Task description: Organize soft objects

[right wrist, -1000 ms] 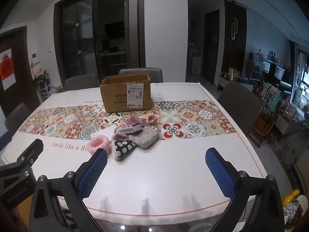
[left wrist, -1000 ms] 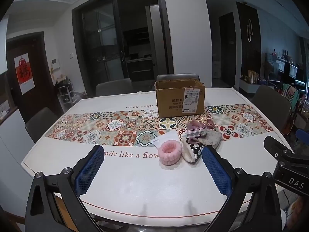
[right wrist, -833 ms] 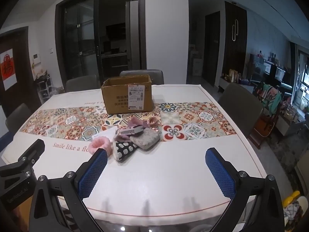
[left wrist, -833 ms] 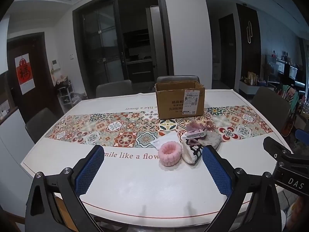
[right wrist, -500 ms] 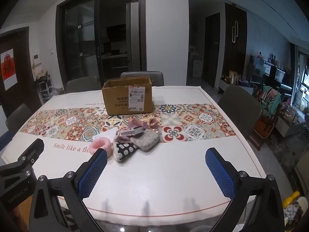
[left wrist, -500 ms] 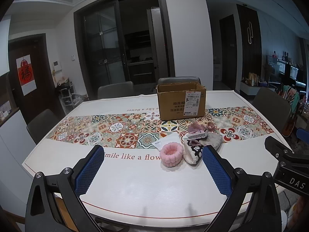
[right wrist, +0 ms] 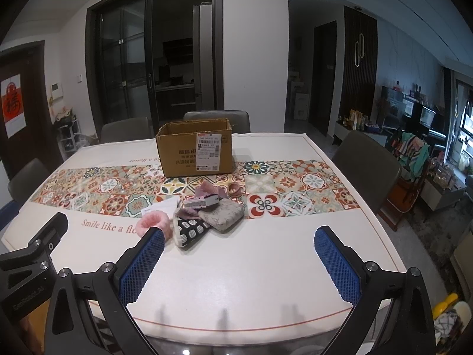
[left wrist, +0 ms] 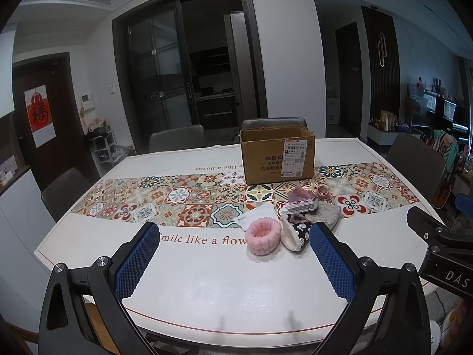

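Soft objects [left wrist: 295,222] lay heaped on the worktop [left wrist: 207,281] near its middle: a pink fluffy band [left wrist: 262,235], a patterned pouch [right wrist: 192,227] and a grey pouch [right wrist: 221,214] touching. Behind them stood an open cardboard box [left wrist: 276,155]; we could not see inside. Our left hand-held gripper [left wrist: 233,261] and right hand-held gripper [right wrist: 239,264] hung released, holding nothing.

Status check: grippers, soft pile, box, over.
Left gripper and right gripper open, empty. Soft pile untouched before open cardboard box. Path unobstructed.
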A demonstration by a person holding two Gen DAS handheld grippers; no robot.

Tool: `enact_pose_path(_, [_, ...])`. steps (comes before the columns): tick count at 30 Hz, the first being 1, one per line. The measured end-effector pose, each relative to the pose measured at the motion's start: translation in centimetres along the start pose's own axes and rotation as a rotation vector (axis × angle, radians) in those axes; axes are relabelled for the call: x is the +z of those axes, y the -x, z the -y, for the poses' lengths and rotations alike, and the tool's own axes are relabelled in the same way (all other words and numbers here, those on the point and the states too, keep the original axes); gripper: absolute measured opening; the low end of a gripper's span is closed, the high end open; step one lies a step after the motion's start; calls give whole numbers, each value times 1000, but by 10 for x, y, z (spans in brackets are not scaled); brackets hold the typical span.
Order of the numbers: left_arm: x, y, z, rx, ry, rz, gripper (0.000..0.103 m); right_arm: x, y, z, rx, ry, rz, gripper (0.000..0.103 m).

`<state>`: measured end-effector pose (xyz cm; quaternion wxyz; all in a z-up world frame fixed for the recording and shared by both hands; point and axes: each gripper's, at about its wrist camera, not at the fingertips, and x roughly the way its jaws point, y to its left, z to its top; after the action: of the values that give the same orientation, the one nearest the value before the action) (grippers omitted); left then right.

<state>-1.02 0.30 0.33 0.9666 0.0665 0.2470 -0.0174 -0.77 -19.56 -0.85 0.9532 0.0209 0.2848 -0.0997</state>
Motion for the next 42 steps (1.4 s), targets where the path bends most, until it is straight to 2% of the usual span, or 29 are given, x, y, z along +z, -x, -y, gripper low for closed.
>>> enact_pose_path(42, [-3, -3, 0, 0, -8, -11, 103, -1, 0, 3, 0, 0, -3, 103])
